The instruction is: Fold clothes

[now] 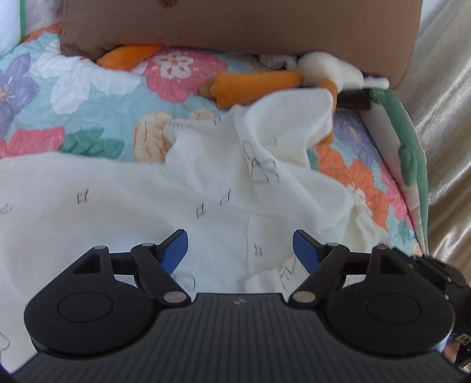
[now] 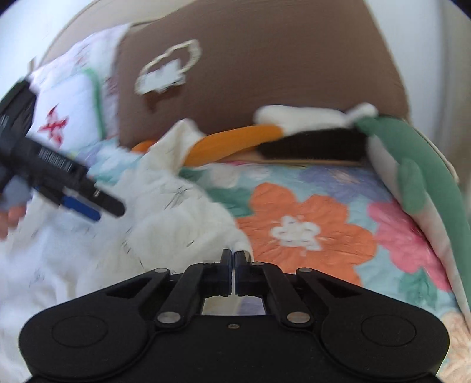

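A white garment (image 1: 123, 200) with small grey bow prints lies rumpled on a floral quilt (image 1: 97, 88). My left gripper (image 1: 240, 241) is open just above the cloth, its blue-padded fingers wide apart and empty. It also shows at the left of the right wrist view (image 2: 97, 210). In the right wrist view the garment (image 2: 164, 218) spreads to the left. My right gripper (image 2: 234, 255) is shut on the garment's right edge, with a thin fold of white cloth between the fingers.
A brown pillow (image 1: 235, 26) lies across the head of the bed, also in the right wrist view (image 2: 279, 73). A stuffed toy with orange legs (image 1: 253, 84) and a green plush (image 1: 407, 147) lie along it. A golden curtain (image 1: 447, 132) hangs past the bed's right edge.
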`<state>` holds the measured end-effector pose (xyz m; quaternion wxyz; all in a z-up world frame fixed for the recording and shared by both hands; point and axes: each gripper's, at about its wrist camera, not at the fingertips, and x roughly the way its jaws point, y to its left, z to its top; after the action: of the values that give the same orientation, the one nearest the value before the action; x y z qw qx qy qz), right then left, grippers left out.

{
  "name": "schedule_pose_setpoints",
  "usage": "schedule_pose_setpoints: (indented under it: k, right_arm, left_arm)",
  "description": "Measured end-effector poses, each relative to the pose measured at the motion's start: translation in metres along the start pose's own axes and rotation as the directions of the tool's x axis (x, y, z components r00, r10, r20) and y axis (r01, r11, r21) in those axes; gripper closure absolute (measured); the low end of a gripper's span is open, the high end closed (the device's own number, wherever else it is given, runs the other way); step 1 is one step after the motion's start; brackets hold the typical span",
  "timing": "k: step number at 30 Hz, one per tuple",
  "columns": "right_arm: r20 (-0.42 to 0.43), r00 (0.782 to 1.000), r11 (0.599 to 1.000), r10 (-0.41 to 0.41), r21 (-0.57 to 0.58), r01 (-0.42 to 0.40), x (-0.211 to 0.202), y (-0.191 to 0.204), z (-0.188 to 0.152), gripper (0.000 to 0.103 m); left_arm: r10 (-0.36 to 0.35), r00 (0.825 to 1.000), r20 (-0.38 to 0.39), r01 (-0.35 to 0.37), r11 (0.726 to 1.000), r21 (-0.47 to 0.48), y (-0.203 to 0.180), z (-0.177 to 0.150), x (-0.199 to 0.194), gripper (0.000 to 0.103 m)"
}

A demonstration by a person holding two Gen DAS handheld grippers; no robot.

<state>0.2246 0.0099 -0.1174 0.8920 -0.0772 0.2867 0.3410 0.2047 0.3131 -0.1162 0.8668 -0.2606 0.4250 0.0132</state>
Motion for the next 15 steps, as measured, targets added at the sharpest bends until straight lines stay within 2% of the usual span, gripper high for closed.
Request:
schedule_pose_setpoints:
  k: [4, 6, 7, 10, 11, 12, 13, 14, 15]
  right_arm:
    - [-0.048, 0.999, 0.999, -0.023, 0.035, 0.025, 0.005, -0.012, -0.007, 0.102]
    - [-0.066, 0.997, 0.999, -0.027, 0.042, 0.030, 0.006, -0.012, -0.011, 0.102]
    - [-0.064, 0.998, 0.999, -0.028, 0.031, 0.030, 0.005, -0.010, -0.012, 0.102]
    - [-0.057, 0.998, 1.000, -0.018, -0.017, 0.017, 0.001, -0.004, -0.014, 0.102]
    - [-0.056, 0.998, 0.999, -0.013, -0.035, 0.011, 0.000, -0.002, -0.014, 0.102]
    - [-0.055, 0.998, 0.999, -0.008, -0.053, 0.005, -0.001, 0.000, -0.015, 0.102]
    - [-0.058, 0.998, 0.998, -0.004, -0.061, 0.000, -0.002, 0.001, -0.016, 0.102]
    - [-0.062, 0.998, 0.998, 0.000, -0.067, -0.005, -0.003, 0.001, -0.017, 0.102]
    - [-0.071, 0.997, 0.997, -0.012, -0.082, 0.006, -0.002, 0.002, -0.018, 0.102]
  left_arm:
    - [-0.011, 0.999, 0.050, 0.013, 0.998, -0.053, -0.005, 0.019, 0.012, 0.024]
    - [0.008, 0.998, 0.058, -0.005, 0.999, -0.043, -0.014, 0.030, 0.022, 0.024]
    - [0.028, 0.998, 0.060, -0.026, 0.999, -0.028, -0.019, 0.035, 0.028, 0.022]
    - [0.154, 0.986, 0.069, -0.157, 0.987, 0.036, -0.034, 0.048, 0.049, 0.016]
    - [0.162, 0.985, 0.063, -0.166, 0.985, 0.048, -0.036, 0.050, 0.054, 0.016]
    - [0.165, 0.984, 0.063, -0.169, 0.984, 0.058, -0.037, 0.051, 0.057, 0.025]
    - [0.157, 0.984, 0.082, -0.162, 0.985, 0.063, -0.036, 0.049, 0.056, 0.057]
    - [0.170, 0.981, 0.095, -0.176, 0.982, 0.062, -0.036, 0.045, 0.052, 0.074]
    - [0.181, 0.977, 0.112, -0.188, 0.980, 0.056, -0.035, 0.041, 0.048, 0.100]
